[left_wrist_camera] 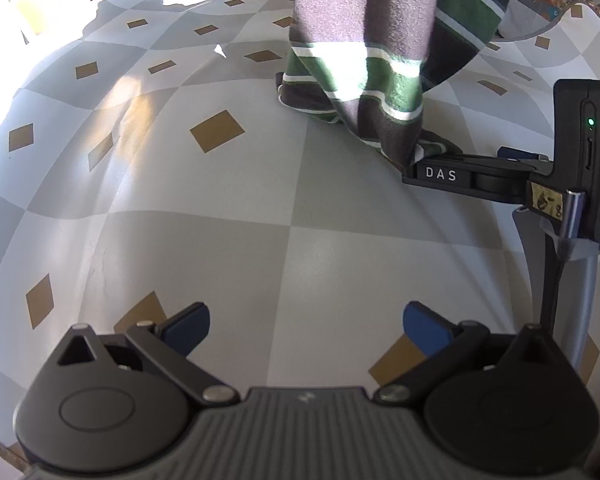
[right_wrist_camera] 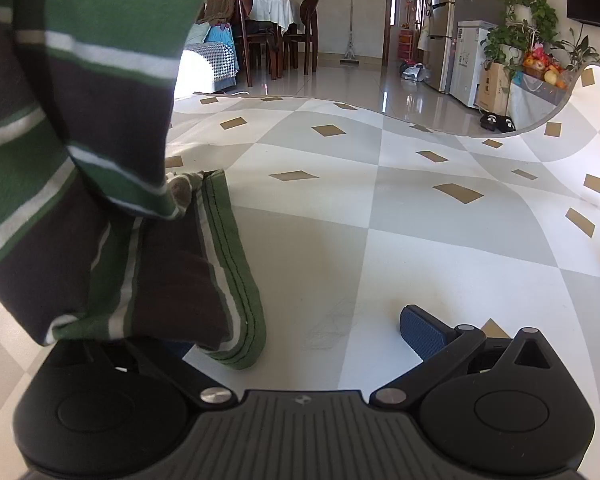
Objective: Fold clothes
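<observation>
L gripper (left_wrist_camera: 306,330) apart, empty; R gripper (right_wrist_camera: 300,330) apart, striped garment (right_wrist_camera: 80,152) draped over.

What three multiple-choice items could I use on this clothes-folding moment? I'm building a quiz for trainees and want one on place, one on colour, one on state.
1. Where does the striped garment sit in the right wrist view?
A. at the left, draped over the left finger
B. at the far right edge
C. folded on a chair

2. What colour are the small diamonds on the tablecloth?
A. red
B. tan
C. blue

3. How does the left gripper stand?
A. shut on the garment
B. open, holding nothing
C. shut on the cloth

Answers:
1 A: the fabric hangs at the left and hides that side's finger of the right gripper.
2 B: tan diamonds dot the grey and white checks.
3 B: its blue pads stand wide apart over bare cloth.
</observation>
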